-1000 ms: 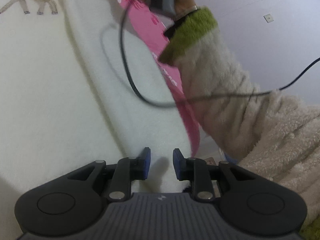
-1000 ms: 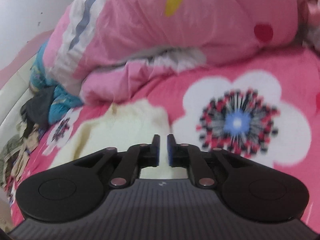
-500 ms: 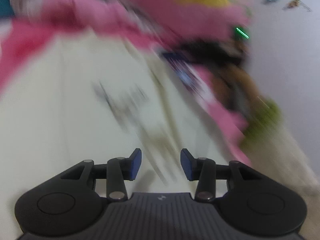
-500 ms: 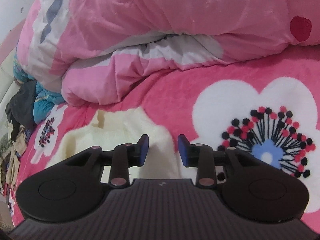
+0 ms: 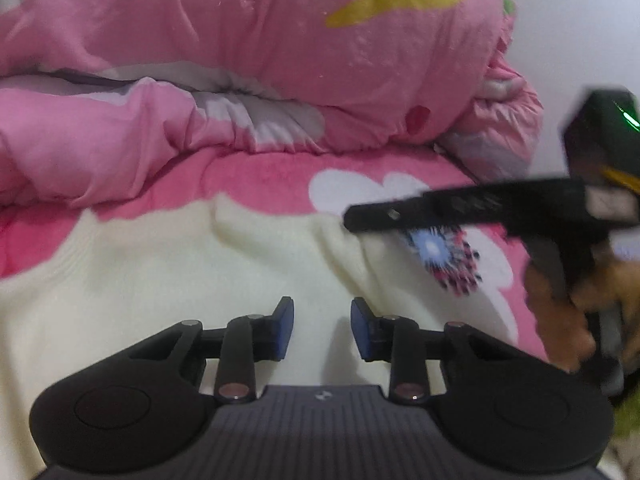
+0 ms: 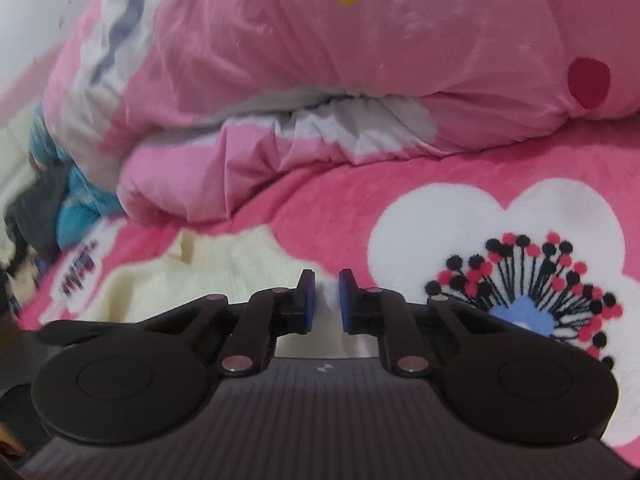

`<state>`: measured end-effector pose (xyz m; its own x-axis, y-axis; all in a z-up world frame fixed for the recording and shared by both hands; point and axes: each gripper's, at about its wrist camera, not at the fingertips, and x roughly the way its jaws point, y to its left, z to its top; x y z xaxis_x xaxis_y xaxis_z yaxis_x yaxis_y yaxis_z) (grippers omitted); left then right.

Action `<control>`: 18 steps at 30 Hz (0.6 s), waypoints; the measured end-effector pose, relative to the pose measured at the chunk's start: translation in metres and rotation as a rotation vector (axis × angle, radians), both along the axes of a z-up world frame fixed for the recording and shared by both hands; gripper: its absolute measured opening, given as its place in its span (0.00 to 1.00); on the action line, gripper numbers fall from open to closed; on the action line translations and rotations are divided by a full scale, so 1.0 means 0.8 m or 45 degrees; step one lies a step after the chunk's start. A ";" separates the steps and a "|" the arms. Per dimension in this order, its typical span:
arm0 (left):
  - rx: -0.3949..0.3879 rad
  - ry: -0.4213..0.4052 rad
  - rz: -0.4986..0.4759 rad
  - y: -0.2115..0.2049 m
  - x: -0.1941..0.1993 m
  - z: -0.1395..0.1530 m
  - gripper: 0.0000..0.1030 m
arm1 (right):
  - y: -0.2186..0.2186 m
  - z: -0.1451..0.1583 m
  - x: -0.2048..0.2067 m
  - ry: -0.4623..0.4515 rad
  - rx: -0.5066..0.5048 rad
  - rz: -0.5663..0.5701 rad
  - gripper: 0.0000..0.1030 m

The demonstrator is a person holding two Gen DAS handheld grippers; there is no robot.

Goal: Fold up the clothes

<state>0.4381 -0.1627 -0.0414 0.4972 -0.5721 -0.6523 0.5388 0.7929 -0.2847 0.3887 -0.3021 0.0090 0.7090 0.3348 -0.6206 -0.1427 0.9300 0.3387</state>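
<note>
A cream-white fleece garment (image 5: 160, 276) lies spread on the pink flowered bedspread (image 5: 256, 176). My left gripper (image 5: 322, 328) hovers low over it, jaws open and empty. My right gripper (image 6: 324, 296) is low over the garment's right edge (image 6: 224, 264), jaws a small gap apart with nothing between them. It also shows in the left wrist view (image 5: 460, 208) at the right, blurred, above the garment's far right corner.
A bunched pink quilt (image 5: 280, 60) rises along the far side of the bed. A white flower print (image 6: 520, 264) is on the bedspread to the right. Blue and dark clothes (image 6: 60, 208) are piled at the far left. A pale wall (image 5: 580, 20) stands at the right.
My left gripper swung from looking along the garment toward the quilt and opened wider. My right gripper opened, then narrowed again, and dropped closer to the garment's edge.
</note>
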 end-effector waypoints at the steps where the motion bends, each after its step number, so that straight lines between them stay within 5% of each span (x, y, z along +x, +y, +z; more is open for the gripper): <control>1: 0.000 -0.002 0.007 -0.004 0.007 -0.003 0.24 | -0.002 0.000 -0.002 -0.017 0.016 -0.001 0.10; 12: -0.193 0.025 0.092 -0.018 0.062 -0.027 0.18 | -0.017 -0.012 -0.010 -0.094 0.114 -0.007 0.09; 18: -0.385 0.147 0.177 0.011 0.076 -0.027 0.13 | -0.031 -0.027 -0.007 -0.074 0.237 -0.022 0.10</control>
